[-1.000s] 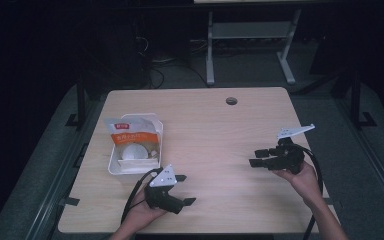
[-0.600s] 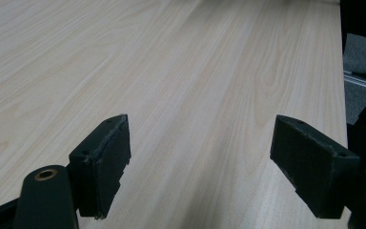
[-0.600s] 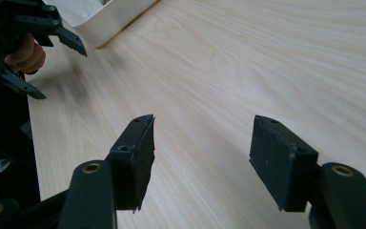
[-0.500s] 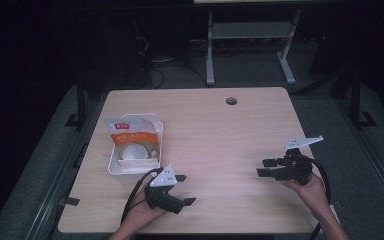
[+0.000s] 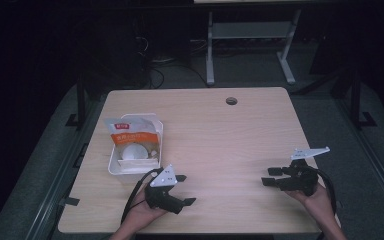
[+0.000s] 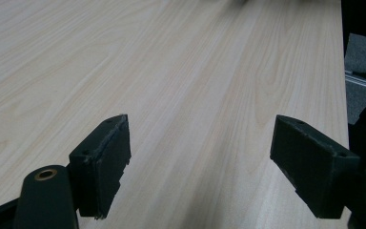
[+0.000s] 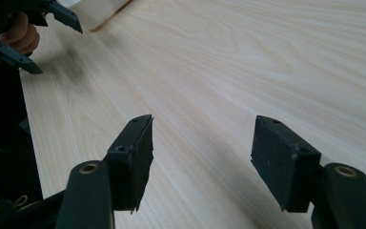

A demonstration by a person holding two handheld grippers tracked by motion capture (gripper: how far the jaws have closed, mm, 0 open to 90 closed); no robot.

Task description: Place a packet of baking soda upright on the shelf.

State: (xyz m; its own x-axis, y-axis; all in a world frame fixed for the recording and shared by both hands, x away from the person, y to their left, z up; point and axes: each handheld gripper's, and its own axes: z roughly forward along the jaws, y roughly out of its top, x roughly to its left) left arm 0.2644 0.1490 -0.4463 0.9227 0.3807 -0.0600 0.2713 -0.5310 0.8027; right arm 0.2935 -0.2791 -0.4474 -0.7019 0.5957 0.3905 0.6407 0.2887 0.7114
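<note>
The white tray (image 5: 117, 161) nearest the left tool (image 5: 182, 189) is sitting on the left part of the worktop (image 5: 230, 140), its long axis running from the person's side toward the far edge, tilted slightly so that the far end leans right. It is a shallow rectangular container with rounded corners, looking like thin white plastic or foam, and a crinkled packet (image 5: 130, 131) with an orange-red label is lying across its far half — the print is too small to read. Below the packet a round white thing (image 5: 131, 151) is resting inside the tray; what it is cannot be made out. In the right gripper view just a pale corner of the tray (image 7: 95, 12) is showing at the top edge, cut off by the frame. The left tool is resting just beside the tray's near right corner, apart from it, its jaws standing wide with nothing between them and pointing rightward across the wood; in the left gripper view its black, blocky pads (image 6: 102, 160) are framing bare board. The right tool (image 5: 271, 176) is hovering well apart on the right side, pointing left toward the other, its jaws wide too and gripping nothing — the matte pads (image 7: 133, 157) look rough at their edges. A grey three-cornered plate is topping each tool, and the hands are being cut off by the bottom of the high view. The worktop is pale wood-grain laminate with a small round hole (image 5: 231, 101) near its far edge.
</note>
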